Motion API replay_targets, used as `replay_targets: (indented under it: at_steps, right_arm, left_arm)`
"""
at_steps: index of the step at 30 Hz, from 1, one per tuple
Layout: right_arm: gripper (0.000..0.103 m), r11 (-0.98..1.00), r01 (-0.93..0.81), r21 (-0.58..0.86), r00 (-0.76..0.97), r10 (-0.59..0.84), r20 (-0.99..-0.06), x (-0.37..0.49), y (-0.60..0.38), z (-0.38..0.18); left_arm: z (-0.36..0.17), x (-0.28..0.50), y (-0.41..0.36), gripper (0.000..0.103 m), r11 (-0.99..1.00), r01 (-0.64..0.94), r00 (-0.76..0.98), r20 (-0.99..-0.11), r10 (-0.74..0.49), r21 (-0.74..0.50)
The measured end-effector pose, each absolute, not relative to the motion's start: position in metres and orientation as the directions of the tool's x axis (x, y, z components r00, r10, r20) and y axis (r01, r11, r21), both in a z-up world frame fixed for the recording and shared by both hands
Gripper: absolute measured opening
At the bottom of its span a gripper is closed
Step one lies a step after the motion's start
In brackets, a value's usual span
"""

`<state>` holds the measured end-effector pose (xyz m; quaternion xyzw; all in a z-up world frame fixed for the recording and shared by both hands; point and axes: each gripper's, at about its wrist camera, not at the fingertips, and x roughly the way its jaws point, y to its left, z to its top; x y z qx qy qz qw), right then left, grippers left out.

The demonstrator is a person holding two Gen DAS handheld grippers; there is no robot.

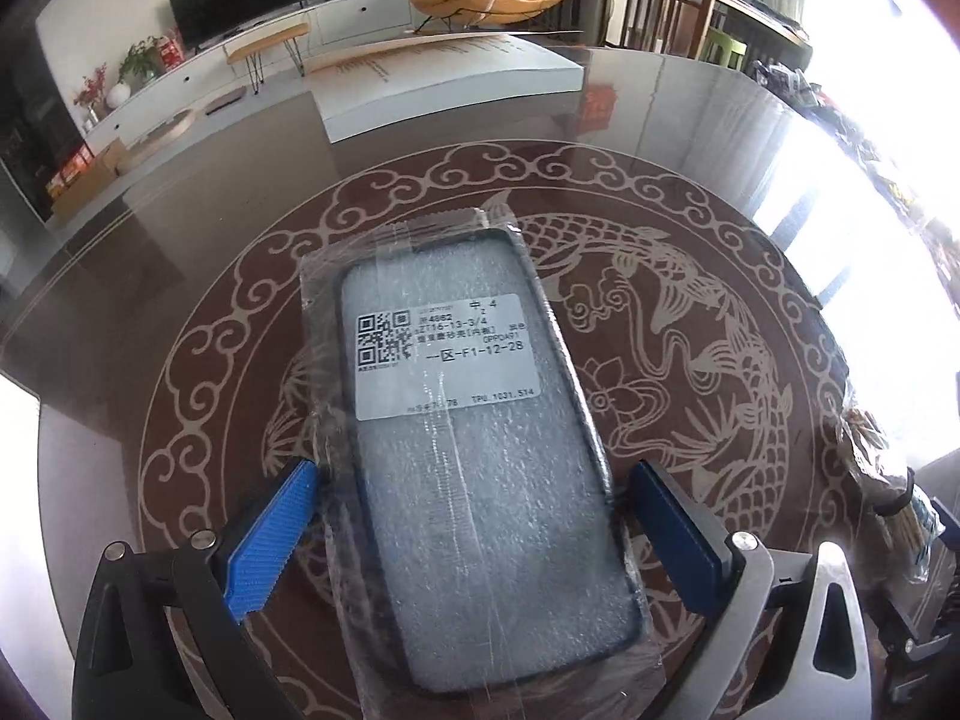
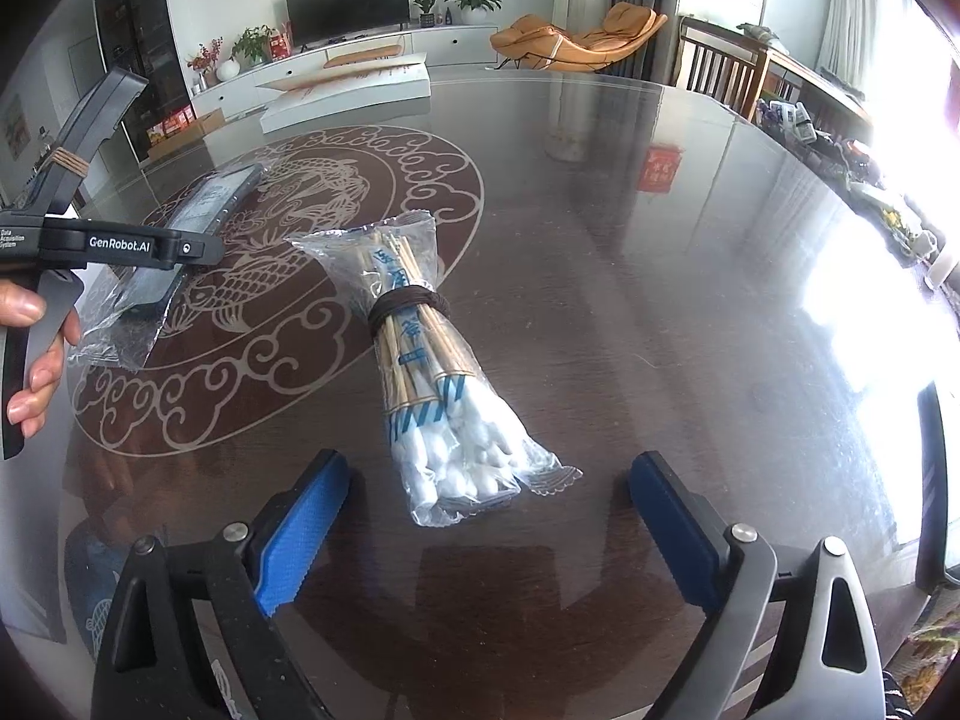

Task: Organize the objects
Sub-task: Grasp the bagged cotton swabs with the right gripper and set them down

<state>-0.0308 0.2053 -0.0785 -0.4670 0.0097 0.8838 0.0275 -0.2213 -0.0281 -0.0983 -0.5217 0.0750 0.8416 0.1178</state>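
Dark glossy glass-topped table [image 2: 600, 312] w/ pale etched fish pattern. Black-rimmed phone case in crinkly clear plastic bag [image 1: 480, 450], matt paper label. Wooden-stick cotton swabs in shiny clear plastic wrap [image 2: 432, 372]. Ribbed blue rubbery pads [image 2: 300, 546].

A: Right gripper [image 2: 489, 510]?
B: Jaws wide apart, nothing between the blue pads [image 2: 300, 540]. It hangs over the glossy dark table [image 2: 660, 300].

A: Nearest item?
B: Bag of cotton swabs [image 2: 432, 384], flat on the table just ahead of the fingertips, banded by a brown tie [image 2: 408, 306].

A: At left?
B: A hand [image 2: 36, 360] holds the left gripper [image 2: 120, 246]; beneath it, a phone case in clear wrap [image 2: 198, 216] over the fish motif [image 2: 288, 276]. Whether it is lifted or resting, I cannot tell.
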Motion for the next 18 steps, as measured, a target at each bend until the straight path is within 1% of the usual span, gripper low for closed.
replay_targets:
  at_steps: [3, 12, 13, 15, 17, 18]
  right_arm:
    - [0.096, -0.998, -0.058, -0.009, -0.562, 0.04, -0.826, -0.031, 0.205, -0.078]
    - [0.1, -0.999, -0.052, -0.01, -0.559, 0.037, -0.828, -0.031, 0.204, -0.079]
    - [0.1, -0.999, -0.049, -0.01, -0.559, 0.036, -0.829, -0.031, 0.204, -0.079]
    - [0.1, -0.999, -0.046, -0.01, -0.558, 0.034, -0.829, -0.032, 0.203, -0.079]
    - [0.101, -0.999, -0.048, -0.011, -0.558, 0.035, -0.829, -0.032, 0.203, -0.079]
    - [0.101, -0.999, -0.048, -0.011, -0.558, 0.036, -0.829, -0.032, 0.203, -0.08]
  left_arm:
    - [-0.1, -0.225, -0.033, 0.103, -0.968, -0.25, -0.446, -0.888, 0.114, 0.002]
    - [-0.1, -0.223, -0.037, 0.103, -0.966, -0.259, -0.466, -0.876, 0.124, 0.001]
    - [-0.1, -0.219, -0.038, 0.101, -0.967, -0.254, -0.481, -0.868, 0.123, 0.004]
    - [-0.097, -0.212, -0.041, 0.087, -0.97, -0.243, -0.514, -0.849, 0.125, 0.004]
    - [-0.095, -0.206, -0.044, 0.077, -0.973, -0.229, -0.531, -0.838, 0.124, 0.001]
    - [-0.095, -0.202, -0.045, 0.076, -0.975, -0.223, -0.535, -0.836, 0.123, -0.001]
